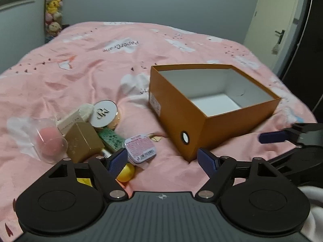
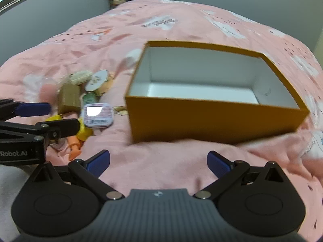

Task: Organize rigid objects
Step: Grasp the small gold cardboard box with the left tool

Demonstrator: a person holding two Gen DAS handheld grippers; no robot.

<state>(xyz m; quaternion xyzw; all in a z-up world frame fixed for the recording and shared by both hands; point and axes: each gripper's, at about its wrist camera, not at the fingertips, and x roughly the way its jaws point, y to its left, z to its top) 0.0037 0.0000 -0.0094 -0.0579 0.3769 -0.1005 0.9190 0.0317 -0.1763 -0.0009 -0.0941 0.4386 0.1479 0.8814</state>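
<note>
An open orange cardboard box [image 1: 181, 109] with a white, empty inside sits on the pink bedspread; it also shows in the right wrist view [image 2: 214, 119]. Left of it lies a pile: a gold box [image 1: 82, 141], a white round compact [image 1: 105, 113], a green sponge-like bar [image 1: 110, 138], a small pink-labelled tin [image 1: 140, 147], a yellow ball [image 1: 125, 171] and a clear cup with a pink puff [image 1: 49, 140]. My left gripper [image 1: 162, 161] is open and empty, just in front of the pile. My right gripper [image 2: 158, 161] is open and empty, before the box's near wall.
The bed [image 1: 80, 64] fills both views. A grey wall and a column of plush toys [image 1: 52, 10] stand behind it. A white door [image 1: 276, 20] is at the far right. The right gripper's finger [image 1: 272, 137] shows at the left view's right edge.
</note>
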